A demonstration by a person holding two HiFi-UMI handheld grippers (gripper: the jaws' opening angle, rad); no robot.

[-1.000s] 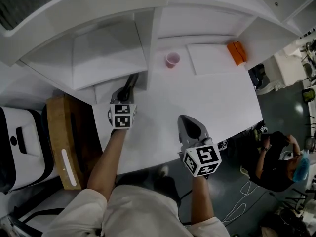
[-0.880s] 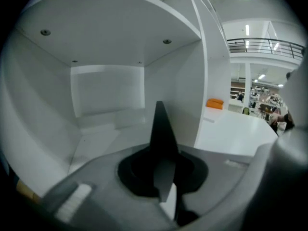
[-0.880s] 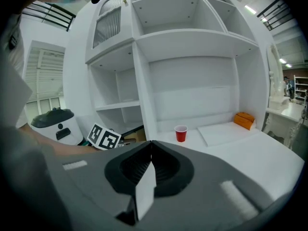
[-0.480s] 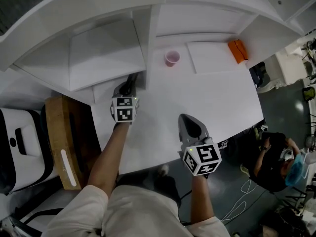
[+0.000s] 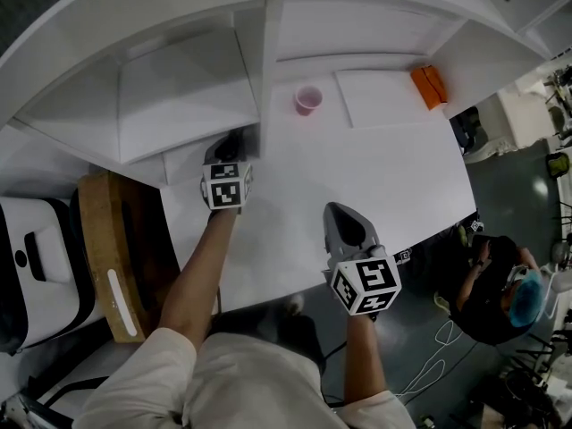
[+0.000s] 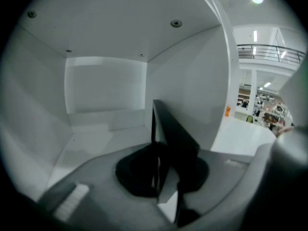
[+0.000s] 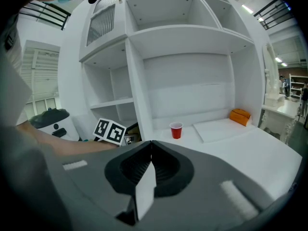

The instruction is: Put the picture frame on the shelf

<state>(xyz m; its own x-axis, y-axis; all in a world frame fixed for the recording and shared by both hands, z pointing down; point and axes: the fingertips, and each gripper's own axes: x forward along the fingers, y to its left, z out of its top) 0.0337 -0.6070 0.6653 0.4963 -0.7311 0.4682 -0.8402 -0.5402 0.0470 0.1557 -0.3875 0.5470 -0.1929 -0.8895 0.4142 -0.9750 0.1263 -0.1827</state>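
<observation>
The picture frame [image 6: 174,129] is dark and thin and stands upright on edge in the lower left compartment of the white shelf [image 5: 188,96]. My left gripper [image 6: 159,173] is shut on its near edge. The jaws have just been opening a little, with the frame still between them. In the head view only a dark bit of the frame [image 5: 234,141] shows under the shelf's edge, ahead of the left gripper [image 5: 229,150]. My right gripper [image 5: 345,223] hovers over the table's near part, shut and holding nothing, as the right gripper view [image 7: 150,150] also shows.
A red cup [image 5: 307,99] stands on the white table [image 5: 393,177] by the shelf's divider. Beside it lies a flat white board [image 5: 384,96], with an orange object [image 5: 429,86] at its far right. A wooden board [image 5: 103,257] leans left of the table. A person [image 5: 500,284] sits at the right.
My left gripper has pushed a little further into the shelf compartment with the frame. The right gripper has stayed where it was.
</observation>
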